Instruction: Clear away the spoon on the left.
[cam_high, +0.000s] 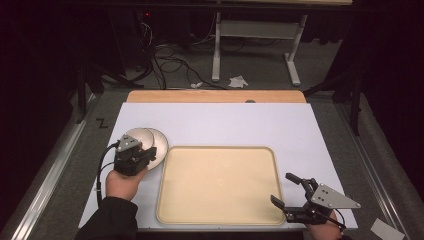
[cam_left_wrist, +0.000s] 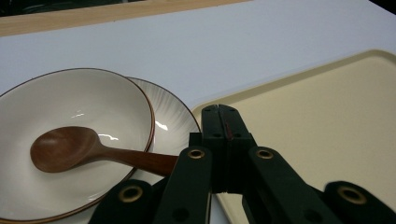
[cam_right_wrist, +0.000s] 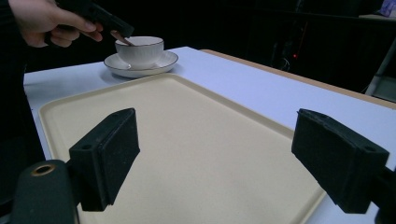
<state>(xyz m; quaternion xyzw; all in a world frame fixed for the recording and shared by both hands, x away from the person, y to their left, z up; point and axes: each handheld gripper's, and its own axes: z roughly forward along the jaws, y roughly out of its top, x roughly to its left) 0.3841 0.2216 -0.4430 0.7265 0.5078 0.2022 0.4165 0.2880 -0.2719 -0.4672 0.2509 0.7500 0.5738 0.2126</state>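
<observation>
A white bowl (cam_left_wrist: 70, 112) with a brown rim sits on a ribbed white saucer (cam_left_wrist: 173, 122). In the bowl lies a brown wooden spoon (cam_left_wrist: 70, 149), its handle running out over the rim and behind my left gripper's linkage. My left gripper (cam_left_wrist: 223, 108) is shut, with nothing seen between its pads, just right of the bowl (cam_high: 140, 136) and over the near corner of the beige tray (cam_high: 218, 184). My right gripper (cam_high: 282, 188) stands open over the tray's near right corner (cam_right_wrist: 187, 140), with nothing between its pads. From there the bowl (cam_right_wrist: 140, 50) and my left gripper (cam_right_wrist: 122, 31) show at the far side.
A white mat (cam_high: 225, 122) covers the table, with a wooden strip (cam_high: 215, 96) along its far edge. Beyond it are cables (cam_high: 170, 62) on the floor and a white table leg (cam_high: 216, 50). Metal rails run along both sides.
</observation>
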